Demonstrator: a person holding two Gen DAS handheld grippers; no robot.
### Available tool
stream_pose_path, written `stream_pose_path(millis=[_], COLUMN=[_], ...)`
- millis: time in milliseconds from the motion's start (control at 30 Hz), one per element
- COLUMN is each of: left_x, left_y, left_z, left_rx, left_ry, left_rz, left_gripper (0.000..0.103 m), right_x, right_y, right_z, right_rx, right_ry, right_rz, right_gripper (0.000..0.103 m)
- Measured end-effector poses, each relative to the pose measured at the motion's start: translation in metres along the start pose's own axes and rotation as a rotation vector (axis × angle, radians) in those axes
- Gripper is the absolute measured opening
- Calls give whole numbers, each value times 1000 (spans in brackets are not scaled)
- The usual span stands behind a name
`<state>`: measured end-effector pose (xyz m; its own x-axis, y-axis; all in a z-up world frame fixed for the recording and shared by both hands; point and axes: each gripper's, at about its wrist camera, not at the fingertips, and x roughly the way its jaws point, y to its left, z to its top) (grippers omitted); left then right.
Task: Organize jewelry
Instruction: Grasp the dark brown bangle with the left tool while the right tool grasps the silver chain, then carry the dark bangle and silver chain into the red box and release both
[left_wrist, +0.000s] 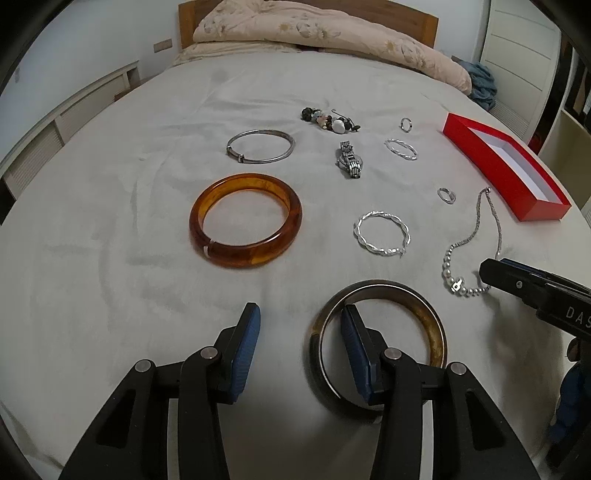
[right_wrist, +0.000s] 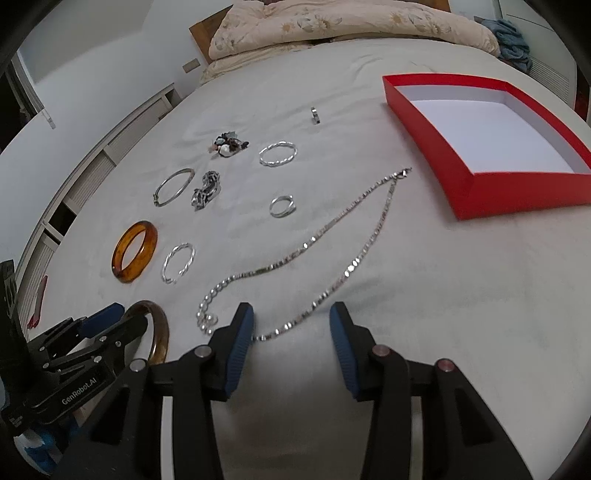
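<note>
Both grippers gape wide, holding nothing. The left gripper (left_wrist: 301, 325) has its right finger (left_wrist: 356, 343) inside the flat-lying dark bangle (left_wrist: 436, 332). The right gripper (right_wrist: 291, 325) straddles the silver necklace (right_wrist: 314, 240), whose long axis runs away from the fingers toward the red box (right_wrist: 517, 192).

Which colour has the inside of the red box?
White; the box interior shows best in the right wrist view.

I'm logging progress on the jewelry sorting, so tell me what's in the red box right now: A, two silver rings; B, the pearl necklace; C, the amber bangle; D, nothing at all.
D: the red box shows only its bare white floor, while the necklace and amber bangle lie on the bed.
</note>
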<state>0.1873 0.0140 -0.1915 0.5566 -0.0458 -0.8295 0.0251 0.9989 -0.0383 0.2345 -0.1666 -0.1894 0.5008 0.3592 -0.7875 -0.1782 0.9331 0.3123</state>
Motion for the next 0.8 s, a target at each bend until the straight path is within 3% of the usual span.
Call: stream_pose_path(millis=[367,567,633,700,800], left_x=[9,10,10,10,8], left_y=[0,-1,-1,-1,-2], left_z=[10,12,12,12,13], left_rx=[-8,-9,-9,-8,-6], left_ry=[-13,-16,-16,-19,-23], left_rz=[-9,-10,-10,-11,-11], left_gripper=[45,45,44,37,17], right_x=[19,23,24,23,19], right_y=[5,2,-1,-2,-1], right_z=[17,22,24,25,26], right_rx=[-53,-67,-69,-69,-70], right_ry=[-39,-45,-41,-36,-33], right_rz=[-14,-52,-48,-44,-42], right_gripper=[41,16,12,7,3])
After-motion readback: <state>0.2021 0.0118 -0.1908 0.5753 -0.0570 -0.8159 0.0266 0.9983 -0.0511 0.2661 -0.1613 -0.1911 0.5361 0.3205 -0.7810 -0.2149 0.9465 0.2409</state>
